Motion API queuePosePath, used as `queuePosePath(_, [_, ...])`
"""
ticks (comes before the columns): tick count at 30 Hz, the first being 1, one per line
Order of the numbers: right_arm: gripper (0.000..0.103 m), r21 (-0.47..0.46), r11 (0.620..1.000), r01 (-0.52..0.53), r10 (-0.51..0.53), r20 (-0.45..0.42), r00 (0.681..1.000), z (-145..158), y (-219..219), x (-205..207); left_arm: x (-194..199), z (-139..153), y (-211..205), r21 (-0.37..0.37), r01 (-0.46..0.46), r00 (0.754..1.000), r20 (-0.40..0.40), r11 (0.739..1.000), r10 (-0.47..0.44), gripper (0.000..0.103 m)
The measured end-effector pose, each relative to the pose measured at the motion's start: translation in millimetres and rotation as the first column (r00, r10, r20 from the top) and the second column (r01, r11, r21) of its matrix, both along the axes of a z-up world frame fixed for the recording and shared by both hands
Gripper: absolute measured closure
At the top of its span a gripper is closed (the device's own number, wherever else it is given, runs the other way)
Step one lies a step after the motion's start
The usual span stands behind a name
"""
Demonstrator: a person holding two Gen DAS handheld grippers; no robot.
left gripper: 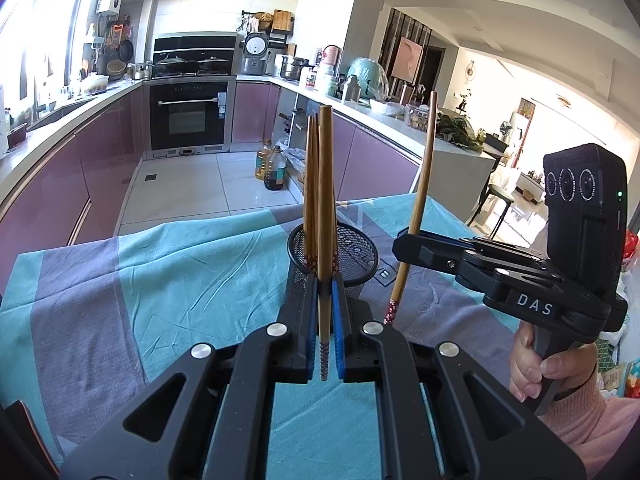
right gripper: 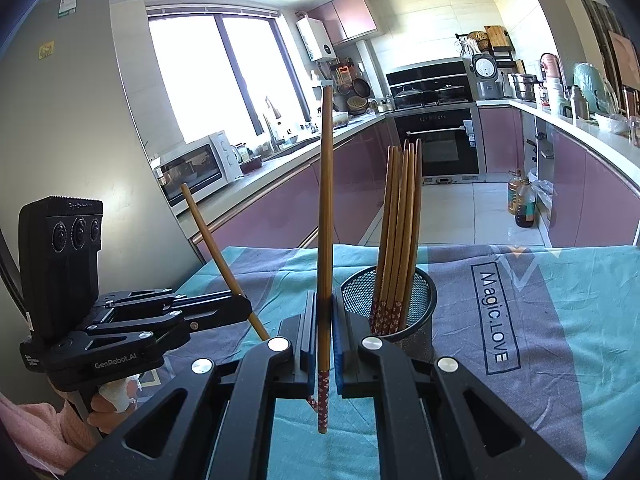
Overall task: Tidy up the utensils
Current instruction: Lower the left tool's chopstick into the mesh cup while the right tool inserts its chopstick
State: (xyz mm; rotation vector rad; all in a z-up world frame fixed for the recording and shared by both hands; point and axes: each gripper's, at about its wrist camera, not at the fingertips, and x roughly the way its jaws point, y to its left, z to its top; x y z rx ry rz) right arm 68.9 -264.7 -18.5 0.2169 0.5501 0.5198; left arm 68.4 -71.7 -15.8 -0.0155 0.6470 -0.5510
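I see a table covered by a teal and grey cloth (right gripper: 560, 320) printed "Magic.LOVE" at frame right, and standing directly on it at centre a black mesh cup (right gripper: 416, 312) holding upright chopsticks (right gripper: 400, 216).

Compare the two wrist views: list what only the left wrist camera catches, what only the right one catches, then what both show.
Left wrist only: the living area behind the right gripper.

Right wrist only: the window, the microwave, the "Magic.LOVE" print and the left gripper.

Both: the mesh holder with chopsticks, the striped cloth, the oven, and one chopstick clamped in each gripper.
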Motion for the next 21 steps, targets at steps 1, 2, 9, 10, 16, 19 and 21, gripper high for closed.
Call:
queuePosePath(1, [0.097,0.001,1.000,-0.001,0.001,0.002,1.000,0.7,-0.3,0.5,0.4,0.9,0.1,-0.003,0.002,1.000,0.001,1.000,-0.002,0.095])
queuePosePath(2, [0.097,0.000,1.000,0.001,-0.001,0.006,1.000,2.0,-0.2,2.1,0.7,2.3,-0.1,-0.006,0.005,1.000,0.002,1.000,-0.005,0.095])
queuePosePath(9, [0.097,0.008,1.000,0.012,-0.012,0.027,1.000,8.2,-6.0,9.7,5.8,15.0,4.9,-0.029,0.019,0.999,0.026,0.999,-0.019,0.095])
queuePosePath(10, [0.097,0.012,1.000,0.016,-0.017,0.032,0.999,10.4,-7.1,11.8,5.9,17.3,5.4,-0.032,0.021,0.999,0.029,0.999,-0.020,0.095])
queuePosePath(16, [0.097,0.021,0.999,0.034,-0.035,0.058,0.998,20.4,-12.0,22.5,12.5,36.1,7.2,-0.054,0.022,0.998,0.060,0.998,-0.019,0.095])
queuePosePath(19, [0.097,0.031,0.999,0.042,-0.044,0.065,0.997,24.3,-14.1,28.5,13.9,48.5,7.7,-0.068,0.023,0.996,0.085,0.997,-0.017,0.095])
queuePosePath(21, [0.097,0.036,0.998,0.049,-0.051,0.074,0.996,27.6,-15.5,31.7,13.8,56.6,7.4,-0.076,0.023,0.994,0.108,0.997,-0.015,0.095])
